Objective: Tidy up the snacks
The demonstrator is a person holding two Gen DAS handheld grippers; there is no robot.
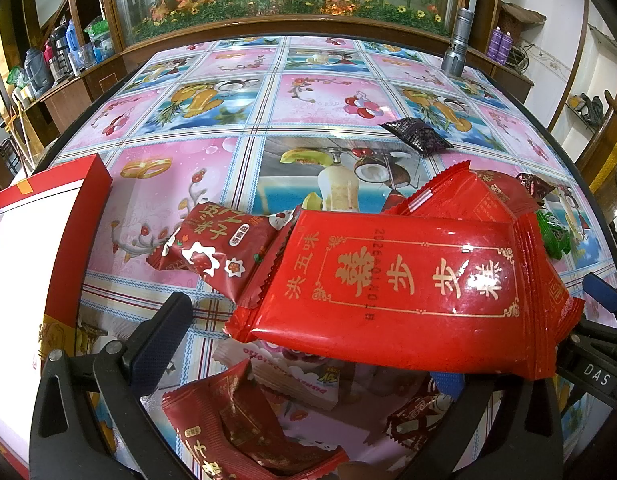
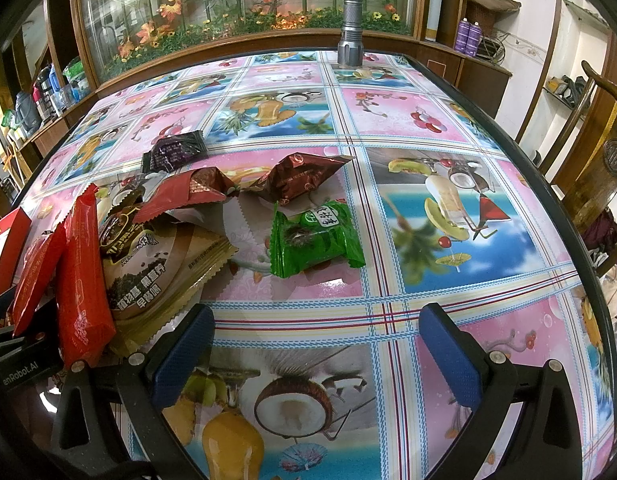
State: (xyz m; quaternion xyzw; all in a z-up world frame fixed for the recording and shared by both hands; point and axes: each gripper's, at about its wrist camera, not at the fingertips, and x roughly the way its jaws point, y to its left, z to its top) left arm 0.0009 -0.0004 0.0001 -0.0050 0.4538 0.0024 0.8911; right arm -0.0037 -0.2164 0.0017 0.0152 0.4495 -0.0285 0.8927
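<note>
In the left wrist view a large red snack packet [image 1: 408, 284] with gold writing lies across my left gripper [image 1: 304, 344], raised off the table. The left finger [image 1: 160, 340] stands clear of it; the right finger is hidden under the packet, so its hold is unclear. A red box [image 1: 80, 224] with a white inside sits at the left. Smaller red packets [image 1: 220, 248] lie around. My right gripper [image 2: 316, 352] is open and empty over the table, near a green packet [image 2: 314, 238], a tan packet [image 2: 160, 276] and red packets [image 2: 82, 280].
A dark purple packet [image 2: 174, 152] and brown wrappers [image 2: 296, 176] lie further back. A grey flashlight [image 2: 350, 32] stands at the far table edge. The patterned tablecloth [image 2: 448, 120] covers the table; a wooden chair [image 2: 596, 160] stands at the right.
</note>
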